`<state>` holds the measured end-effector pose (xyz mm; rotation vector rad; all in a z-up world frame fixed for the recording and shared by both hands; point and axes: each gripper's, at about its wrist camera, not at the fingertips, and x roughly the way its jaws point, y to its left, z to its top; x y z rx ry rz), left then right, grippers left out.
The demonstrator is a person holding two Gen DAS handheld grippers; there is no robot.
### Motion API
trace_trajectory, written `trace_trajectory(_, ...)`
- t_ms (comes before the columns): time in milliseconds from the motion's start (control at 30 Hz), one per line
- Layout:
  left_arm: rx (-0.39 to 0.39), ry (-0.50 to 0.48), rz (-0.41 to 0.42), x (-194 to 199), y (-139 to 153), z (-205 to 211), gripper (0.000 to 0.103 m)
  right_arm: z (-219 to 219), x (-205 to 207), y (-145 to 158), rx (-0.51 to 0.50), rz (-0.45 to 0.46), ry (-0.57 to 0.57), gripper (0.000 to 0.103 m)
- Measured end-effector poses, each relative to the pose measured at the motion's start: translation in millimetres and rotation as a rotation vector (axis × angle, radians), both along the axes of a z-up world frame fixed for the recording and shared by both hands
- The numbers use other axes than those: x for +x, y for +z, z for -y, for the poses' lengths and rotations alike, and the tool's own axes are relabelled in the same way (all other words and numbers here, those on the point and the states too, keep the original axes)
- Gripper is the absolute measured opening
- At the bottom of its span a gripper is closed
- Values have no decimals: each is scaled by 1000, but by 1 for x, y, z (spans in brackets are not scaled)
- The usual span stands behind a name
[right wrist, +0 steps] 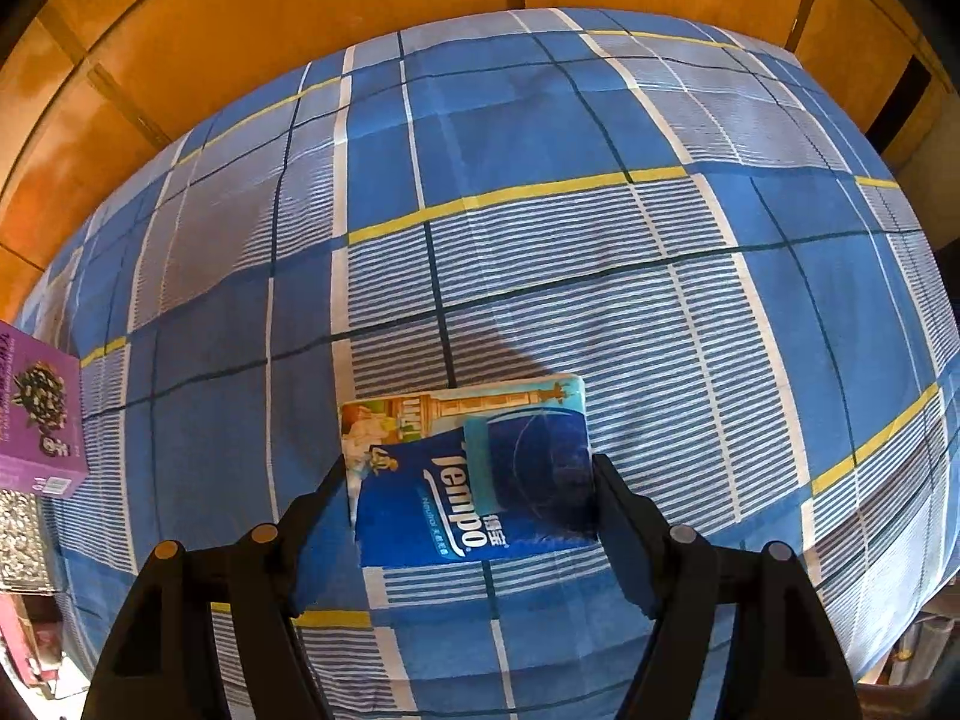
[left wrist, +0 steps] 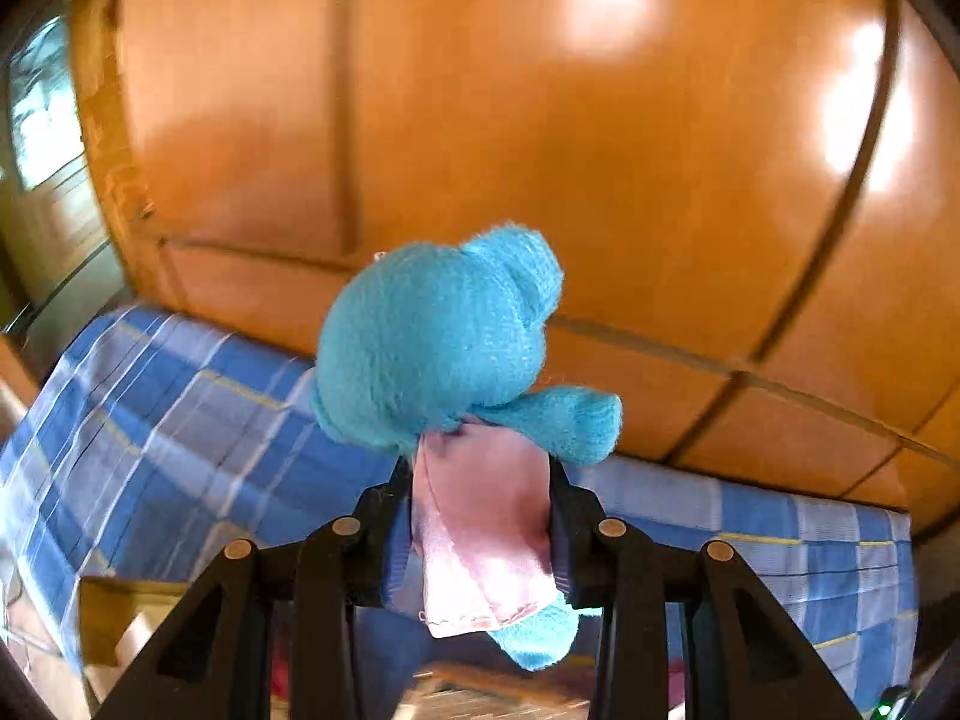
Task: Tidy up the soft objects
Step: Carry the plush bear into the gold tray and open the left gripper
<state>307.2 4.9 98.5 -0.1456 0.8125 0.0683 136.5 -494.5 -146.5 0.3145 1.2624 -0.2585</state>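
Fingers (left wrist: 555,510) of the left gripper (left wrist: 480,504) pinch a fuzzy turquoise plush toy (left wrist: 444,348) by its pink satin body, carried clear above the blue plaid bed (left wrist: 180,408) — the right gripper (right wrist: 471,498) straddles a blue tissue pack (right wrist: 474,474) lying on the bed, wide and seemingly not yet squeezing — likely for gathering both.

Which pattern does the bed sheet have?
The bed sheet is blue plaid with white stripes and yellow lines, clearest in the right wrist view.

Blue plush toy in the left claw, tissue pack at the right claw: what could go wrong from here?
1. The left claw pinches the blue plush toy with the pink satin cloth only by the cloth; it could slip out.
2. The right claw straddles the blue Tempo tissue pack on the blue checked sheet; closing may snag fabric or crush the pack.
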Motion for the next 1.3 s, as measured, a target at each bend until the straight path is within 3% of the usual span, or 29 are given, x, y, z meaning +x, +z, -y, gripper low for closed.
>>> trace_trajectory(300,-20,37,11,-76,-50,-79,38,-24,7,-7,-105,-20,25,75)
trace_trajectory(600,-24,30,34,-160,-93,-116,38,-52,5,-10,-208,4,82,74)
trace_trajectory(733,7,16,52,-193,-107,-122,38,-59,3,-11,-200,11,78,74)
trace_trajectory(1033,37,-5,97,-245,-114,-128,41,-57,-2,-10,-202,36,76,75)
trace_trajectory(1300,30,1,97,-268,-121,-145,42,-61,-20,-4,-234,42,85,74)
